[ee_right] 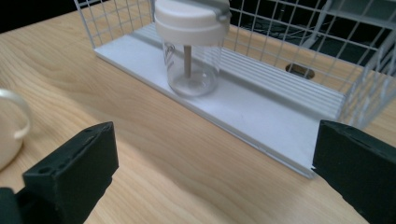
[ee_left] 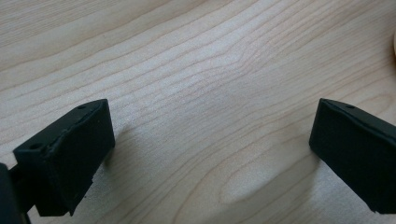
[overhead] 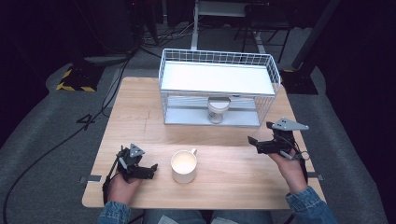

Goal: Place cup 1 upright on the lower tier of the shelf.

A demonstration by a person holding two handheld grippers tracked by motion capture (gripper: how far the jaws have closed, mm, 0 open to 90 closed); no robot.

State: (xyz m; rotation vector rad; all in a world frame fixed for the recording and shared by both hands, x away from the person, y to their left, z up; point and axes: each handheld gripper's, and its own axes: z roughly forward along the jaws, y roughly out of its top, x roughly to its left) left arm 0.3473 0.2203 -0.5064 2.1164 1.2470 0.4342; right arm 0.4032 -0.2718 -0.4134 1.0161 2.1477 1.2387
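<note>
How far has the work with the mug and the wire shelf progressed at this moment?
Nothing looks done yet. The cream mug stands free on the table, between the left gripper and the right gripper; both are open and hold nothing. A clear jar with a white lid stands on the lower level of the wire shelf. Probably the whole job is left: gripping the mug or the jar and moving it.

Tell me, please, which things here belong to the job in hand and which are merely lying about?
Likely in play: cream mug, between the open left gripper and right gripper; clear jar on the white wire rack.

Lying about: floor cables, yellow-black stand base.
</note>
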